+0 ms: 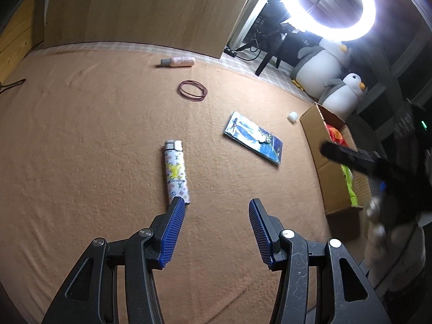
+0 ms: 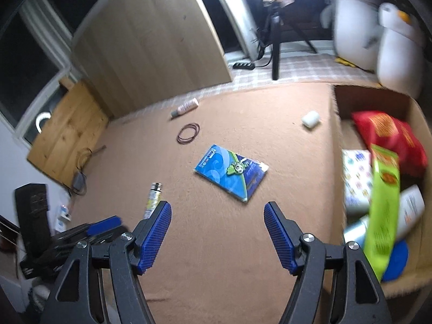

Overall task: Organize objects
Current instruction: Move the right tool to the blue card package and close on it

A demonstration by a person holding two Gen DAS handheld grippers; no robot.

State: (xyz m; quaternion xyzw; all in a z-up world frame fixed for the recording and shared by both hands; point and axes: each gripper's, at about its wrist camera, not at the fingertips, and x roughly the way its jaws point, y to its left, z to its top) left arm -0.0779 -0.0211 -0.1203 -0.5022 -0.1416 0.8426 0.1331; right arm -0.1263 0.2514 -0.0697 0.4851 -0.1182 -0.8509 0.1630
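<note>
A patterned white lighter (image 1: pixel 175 171) lies on the tan blanket, its base just past the left fingertip of my left gripper (image 1: pixel 217 210), which is open and empty. To its right lies a flat blue packet (image 1: pixel 253 137). In the right wrist view that blue packet (image 2: pixel 232 172) lies ahead of my right gripper (image 2: pixel 217 208), also open and empty, with the lighter (image 2: pixel 154 197) by its left fingertip. Farther off are dark red rubber bands (image 2: pixel 189 133), a pink bottle (image 2: pixel 186 107) on its side and a small white piece (image 2: pixel 310 118). The cardboard box (image 2: pixel 337 140) stands at the right.
The box holds a red bag (image 2: pixel 388 140), a green packet (image 2: pixel 383 210), a white bottle (image 2: pixel 410 210) and a patterned pack (image 2: pixel 356 172). Plush penguins (image 1: pixel 324 67) and a ring light (image 1: pixel 326 2) stand behind. A wooden board (image 1: pixel 135 8) leans at the back.
</note>
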